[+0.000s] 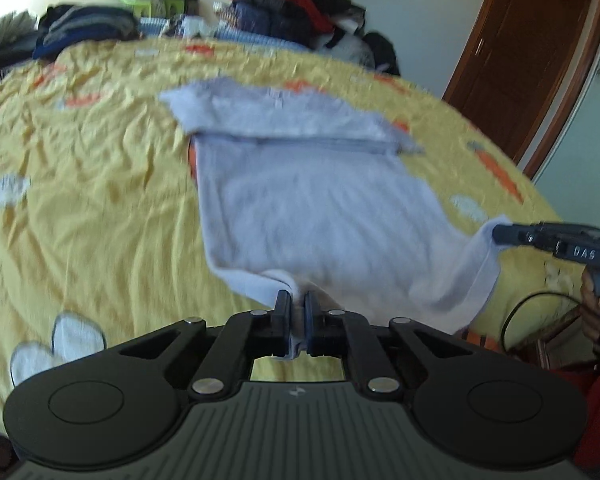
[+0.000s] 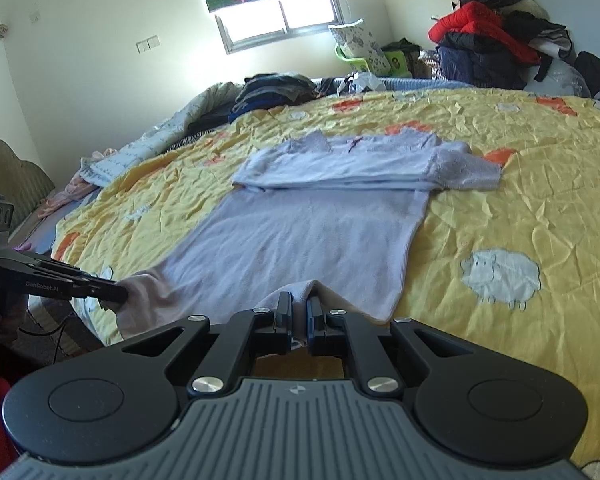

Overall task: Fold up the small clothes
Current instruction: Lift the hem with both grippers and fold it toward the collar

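Note:
A pale lilac T-shirt (image 1: 312,200) (image 2: 312,224) lies on the yellow bedspread (image 1: 80,168) (image 2: 520,184), its sleeves and upper part folded across the far end. My left gripper (image 1: 298,300) is shut on the near hem at the shirt's left corner, and a pinch of cloth shows between its fingers. My right gripper (image 2: 298,302) is shut on the hem at the other near corner. Each gripper shows in the other's view: the right gripper (image 1: 500,234) at the right, the left gripper (image 2: 122,294) at the left, both pinching cloth. The hem is lifted slightly off the bed.
Piles of dark and red clothes (image 2: 496,36) (image 1: 284,4) stand beyond the bed's far edge, with a smaller dark stack (image 2: 276,88) near the pillows. A brown door (image 1: 532,52) is at the right. A person's hand (image 1: 598,308) holds the right gripper's handle beside a black cable (image 1: 540,300).

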Motion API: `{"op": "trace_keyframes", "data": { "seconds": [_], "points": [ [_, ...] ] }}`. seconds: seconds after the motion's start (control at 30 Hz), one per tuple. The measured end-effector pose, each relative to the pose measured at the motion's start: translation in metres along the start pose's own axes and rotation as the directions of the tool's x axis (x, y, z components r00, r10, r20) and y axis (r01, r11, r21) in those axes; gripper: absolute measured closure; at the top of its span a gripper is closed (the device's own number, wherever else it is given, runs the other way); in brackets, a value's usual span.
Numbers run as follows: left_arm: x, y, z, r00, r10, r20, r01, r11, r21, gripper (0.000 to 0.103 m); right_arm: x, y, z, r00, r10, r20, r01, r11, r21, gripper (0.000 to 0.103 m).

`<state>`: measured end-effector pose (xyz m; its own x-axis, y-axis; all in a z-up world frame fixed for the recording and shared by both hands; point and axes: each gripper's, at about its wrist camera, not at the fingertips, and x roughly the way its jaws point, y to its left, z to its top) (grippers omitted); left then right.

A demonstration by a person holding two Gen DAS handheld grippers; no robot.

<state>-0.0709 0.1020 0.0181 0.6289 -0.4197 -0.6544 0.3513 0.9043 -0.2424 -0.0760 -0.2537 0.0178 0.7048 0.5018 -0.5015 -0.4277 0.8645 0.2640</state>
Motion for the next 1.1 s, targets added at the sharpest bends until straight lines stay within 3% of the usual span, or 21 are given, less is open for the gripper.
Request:
{"op": "trace_keyframes", "data": {
  "seconds": [0.13, 0.6, 0.83, 1.1],
  "points": [
    [-0.003, -0.004, 0.018, 0.996, -0.005, 0.085, 0.005, 1.0, -0.005, 0.096, 0.001, 0.001, 0.01, 0.999, -0.003, 0.033, 0.004, 1.0, -0.019, 0.091],
    [-0.001, 0.008, 0.049, 0.971, 0.077, 0.226, -0.06, 0.995, -0.08, 0.096, 0.005, -0.01, 0.033, 0.989, -0.057, 0.138, 0.058, 0.998, -0.002, 0.091],
    [0.015, 0.016, 0.068, 0.962, 0.109, 0.252, -0.077, 0.988, -0.134, 0.096, 0.018, -0.019, 0.05, 0.976, -0.096, 0.194, 0.098, 0.995, 0.002, 0.091],
    [0.027, 0.022, 0.078, 0.96, 0.128, 0.251, -0.091, 0.984, -0.155, 0.096, 0.035, -0.03, 0.059, 0.975, -0.107, 0.195, 0.104, 0.994, 0.024, 0.091]
  ]
}}
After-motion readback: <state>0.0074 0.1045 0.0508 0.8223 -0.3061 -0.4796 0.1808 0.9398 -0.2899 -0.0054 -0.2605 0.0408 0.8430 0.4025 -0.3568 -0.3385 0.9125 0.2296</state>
